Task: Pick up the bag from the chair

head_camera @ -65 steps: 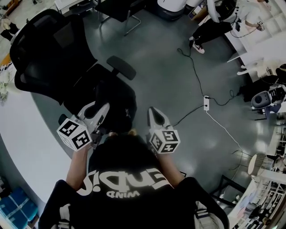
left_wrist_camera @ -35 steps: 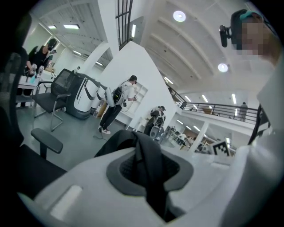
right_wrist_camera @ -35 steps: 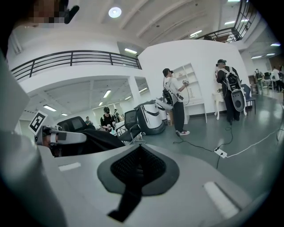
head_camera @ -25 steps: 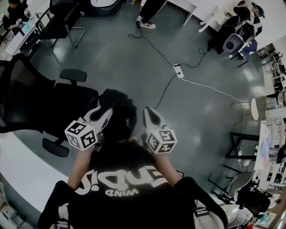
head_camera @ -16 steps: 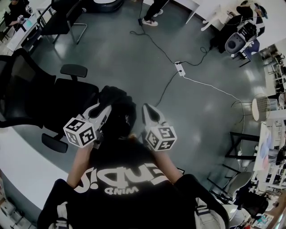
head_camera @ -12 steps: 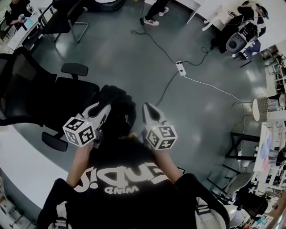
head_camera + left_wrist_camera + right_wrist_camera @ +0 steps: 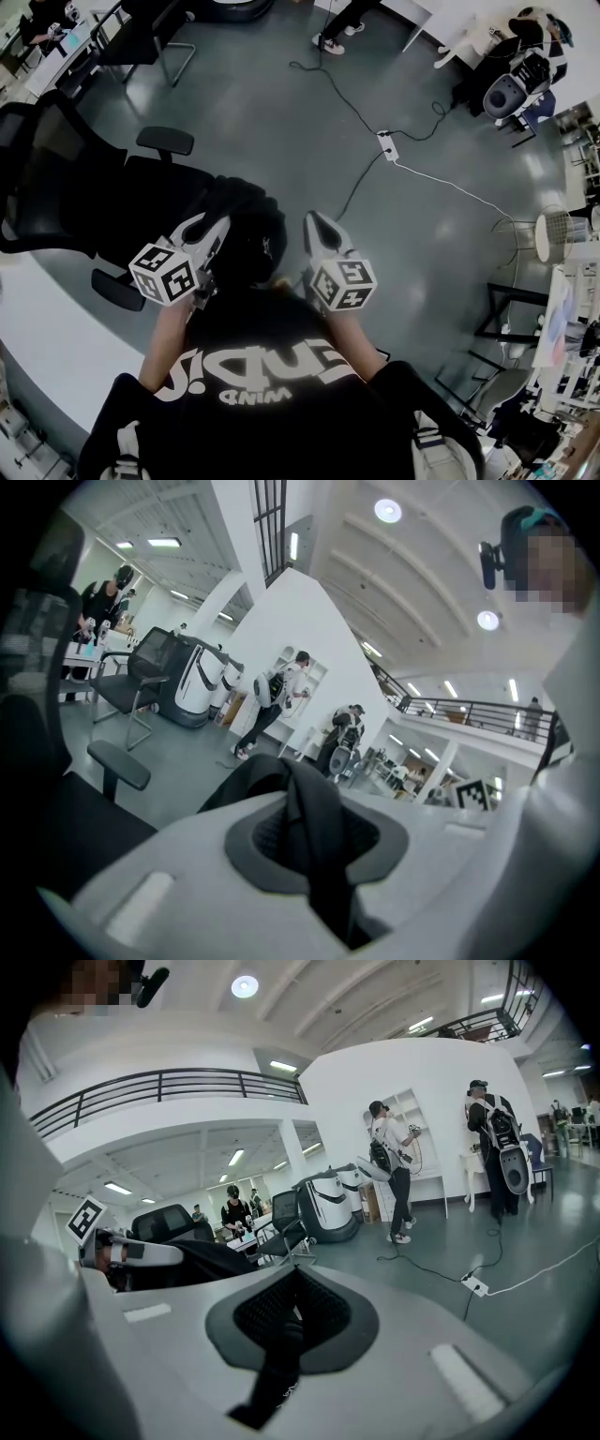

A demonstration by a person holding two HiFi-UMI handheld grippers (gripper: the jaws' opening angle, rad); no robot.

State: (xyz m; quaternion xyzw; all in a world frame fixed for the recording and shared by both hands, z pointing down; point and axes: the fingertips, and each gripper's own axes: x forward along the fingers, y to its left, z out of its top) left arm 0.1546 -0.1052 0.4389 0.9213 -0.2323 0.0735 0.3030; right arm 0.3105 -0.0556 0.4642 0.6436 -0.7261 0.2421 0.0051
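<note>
One black bag (image 7: 246, 230) hangs between the two grippers at the right edge of the chair (image 7: 84, 202) seat, just in front of the person's chest. Whether its underside touches the seat cannot be told from the head view.

The left gripper (image 7: 208, 228) is on the chair side of the bag. In its own view the jaws are pressed together on a black strap (image 7: 314, 827) of the bag. The right gripper (image 7: 317, 228) is on the side of the bag away from the chair, and its jaws are likewise clamped on a dark strap (image 7: 272, 1354). That makes two grippers and two holds, one on each side of the bag.

The chair is black and has two armrests, one on its far side (image 7: 164, 141) and one on its near side (image 7: 117, 291). A white desk edge (image 7: 37, 328) curves close round the chair's near side, so room is tight there.

Away from the chair, past the right gripper, the grey floor (image 7: 441, 262) lies open. One power strip (image 7: 385, 145) with its cable lies on it, well apart from the bag. A second chair (image 7: 141, 37) stands beyond the first.
</note>
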